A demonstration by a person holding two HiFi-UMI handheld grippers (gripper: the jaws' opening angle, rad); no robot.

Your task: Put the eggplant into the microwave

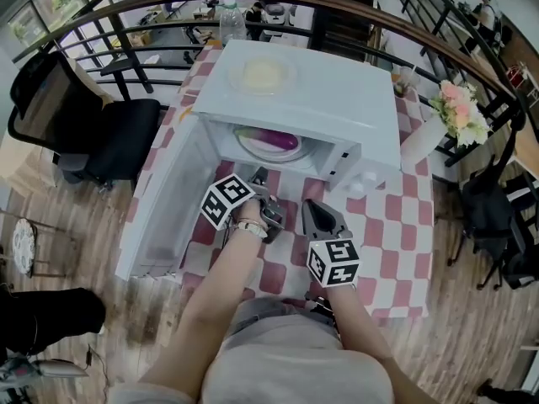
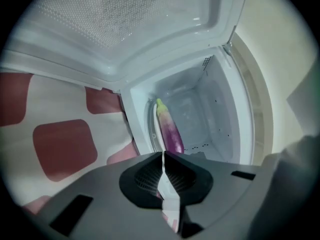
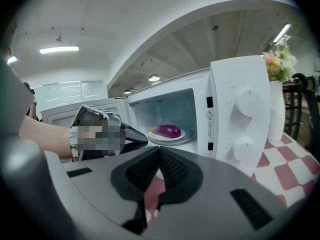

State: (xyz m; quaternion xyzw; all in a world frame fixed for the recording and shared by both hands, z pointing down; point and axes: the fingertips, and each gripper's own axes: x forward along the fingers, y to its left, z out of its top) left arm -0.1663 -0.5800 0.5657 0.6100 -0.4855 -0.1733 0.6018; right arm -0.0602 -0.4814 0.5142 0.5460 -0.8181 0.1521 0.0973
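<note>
With the eggplant (image 1: pixel 271 138) resting on its plate (image 3: pixel 153 135) inside the microwave (image 1: pixel 337 91), and the left gripper (image 2: pixel 163 156) and right gripper (image 3: pixel 159 153) both pinched together empty, I'd draw clear and swing the door (image 1: pixel 160 200) closed gently.

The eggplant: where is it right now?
In the head view, upper middle, the eggplant lies on the plate inside the open microwave, just beyond the left gripper.

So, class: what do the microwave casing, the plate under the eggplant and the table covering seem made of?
Microwave casing: likely painted metal or plastic; smooth white, faint sheen.
Plate: probably glass or glazed ceramic; pale, glossy rim.
Table covering: cloth or vinyl, hard to tell; red-white checks.
</note>
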